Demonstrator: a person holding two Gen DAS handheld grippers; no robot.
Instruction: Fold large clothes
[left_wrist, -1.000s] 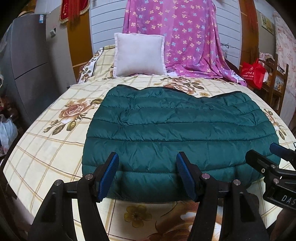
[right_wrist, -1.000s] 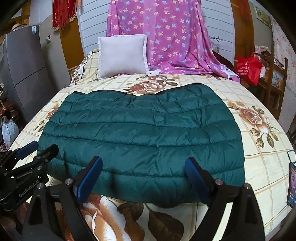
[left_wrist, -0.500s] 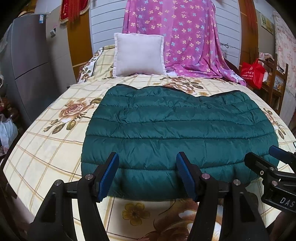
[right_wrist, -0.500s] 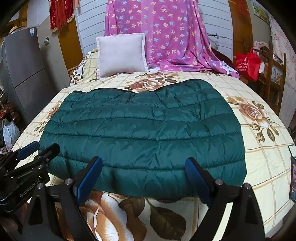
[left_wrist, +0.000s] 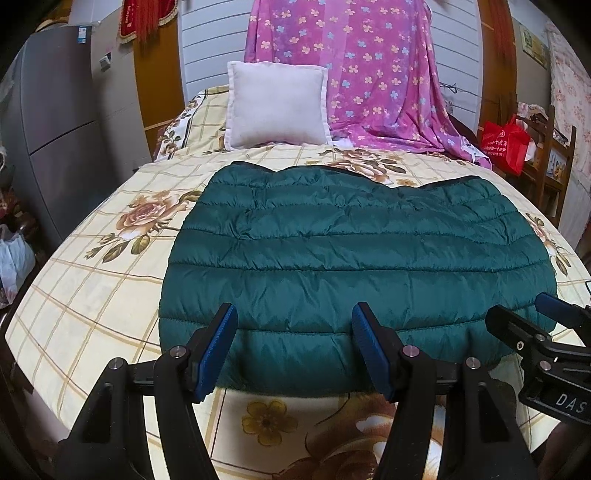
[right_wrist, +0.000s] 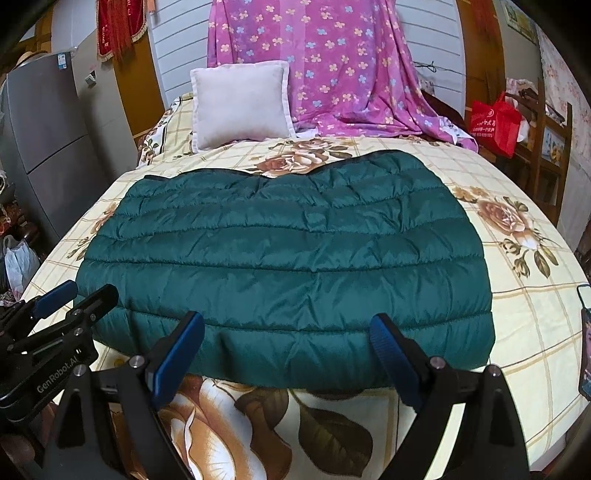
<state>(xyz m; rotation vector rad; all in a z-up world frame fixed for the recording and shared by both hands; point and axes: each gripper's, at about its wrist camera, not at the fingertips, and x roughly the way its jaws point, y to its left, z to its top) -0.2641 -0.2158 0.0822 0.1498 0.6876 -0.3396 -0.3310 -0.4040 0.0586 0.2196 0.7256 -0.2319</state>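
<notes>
Both claws hang spread wide and empty: the left claw (left_wrist: 295, 347) and the right claw (right_wrist: 288, 349) side by side over the near edge of the bed (left_wrist: 92, 288). Just ahead lies the green quilted jacket (left_wrist: 351, 258), folded flat. It looks light, puffy and slippery — best pinched deep at the near corners, through all layers. Beyond it stands a pillow (left_wrist: 277, 107).

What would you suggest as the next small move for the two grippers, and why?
Probably ease both forward and down onto the near hem of the green quilted jacket. The left gripper and right gripper are open, holding nothing, poised just short of that edge, and the jacket lies flat on the bedspread.
</notes>
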